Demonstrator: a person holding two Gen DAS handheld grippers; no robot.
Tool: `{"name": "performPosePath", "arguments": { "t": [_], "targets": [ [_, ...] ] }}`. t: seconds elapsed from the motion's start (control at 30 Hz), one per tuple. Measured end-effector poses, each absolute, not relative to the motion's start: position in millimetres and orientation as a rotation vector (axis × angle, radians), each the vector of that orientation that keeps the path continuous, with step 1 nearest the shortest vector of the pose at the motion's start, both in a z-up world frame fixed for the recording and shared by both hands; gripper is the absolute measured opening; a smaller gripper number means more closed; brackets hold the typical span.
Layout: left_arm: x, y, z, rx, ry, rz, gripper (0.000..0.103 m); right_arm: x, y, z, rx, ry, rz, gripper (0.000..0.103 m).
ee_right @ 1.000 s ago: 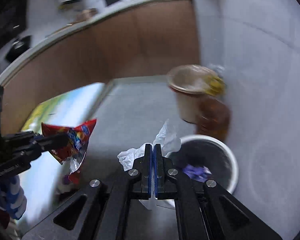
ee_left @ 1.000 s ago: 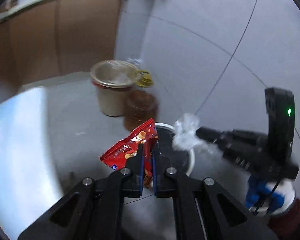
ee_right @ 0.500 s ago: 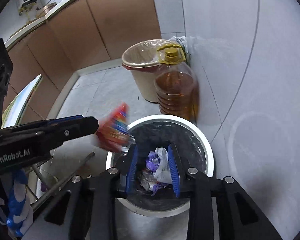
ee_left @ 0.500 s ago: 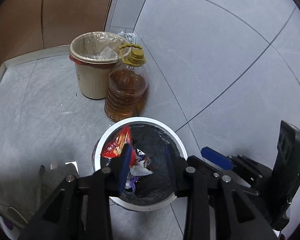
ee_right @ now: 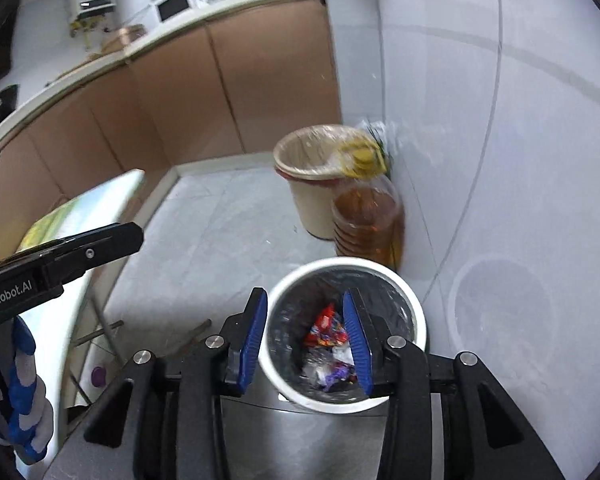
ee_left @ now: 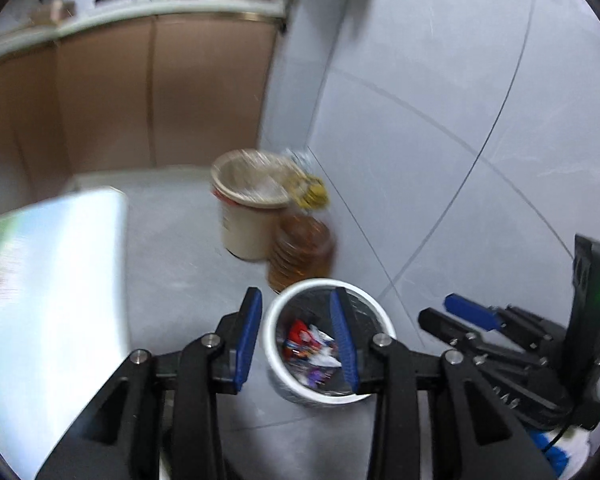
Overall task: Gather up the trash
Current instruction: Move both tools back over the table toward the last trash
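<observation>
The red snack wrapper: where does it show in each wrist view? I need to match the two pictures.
Left wrist view: the red snack wrapper lies inside the white bin, low centre, seen between that gripper's blue pads.
Right wrist view: the wrapper lies in the same bin, low centre, just left of the right-hand pad.
Shared landmark: the amber oil jug just behind the bin.

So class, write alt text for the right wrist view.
The right gripper, its jaws opening and empty, hangs over a white bin holding a red wrapper and crumpled scraps. Behind stand an oil bottle and a lined beige bin.
</observation>
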State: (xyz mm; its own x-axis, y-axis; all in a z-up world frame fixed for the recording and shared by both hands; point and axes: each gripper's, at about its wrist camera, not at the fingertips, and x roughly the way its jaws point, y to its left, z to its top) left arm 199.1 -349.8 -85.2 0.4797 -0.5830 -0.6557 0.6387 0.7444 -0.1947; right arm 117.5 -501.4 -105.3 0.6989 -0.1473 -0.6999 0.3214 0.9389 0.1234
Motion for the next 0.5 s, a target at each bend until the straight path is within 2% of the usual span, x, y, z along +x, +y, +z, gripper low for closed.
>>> {"name": "performPosePath", "arguments": {
  "t": [0.2,0.3,0.37,0.5],
  "targets": [
    [161.9,-273.1,-44.1,0.072,0.608,-0.639,0.034,104.2,-442.8,-57.5,0.2,0.67,-0.15,0.05],
    [144.7,-235.6,-27.7,0.068,0.559,-0.595,0.034,98.7,-411.7,-39.0,0.164,0.639,-0.101,0.063],
    [135.7,-216.3,-21.3,0.065,0.537,-0.575,0.034,96.0,-389.4,-26.8,0.138,0.618,-0.066,0.075],
    [116.4,-176.9,-9.8,0.062,0.496,-0.508,0.034,90.8,-349.3,-5.4,0.09,0.578,-0.017,0.088]
  ]
}}
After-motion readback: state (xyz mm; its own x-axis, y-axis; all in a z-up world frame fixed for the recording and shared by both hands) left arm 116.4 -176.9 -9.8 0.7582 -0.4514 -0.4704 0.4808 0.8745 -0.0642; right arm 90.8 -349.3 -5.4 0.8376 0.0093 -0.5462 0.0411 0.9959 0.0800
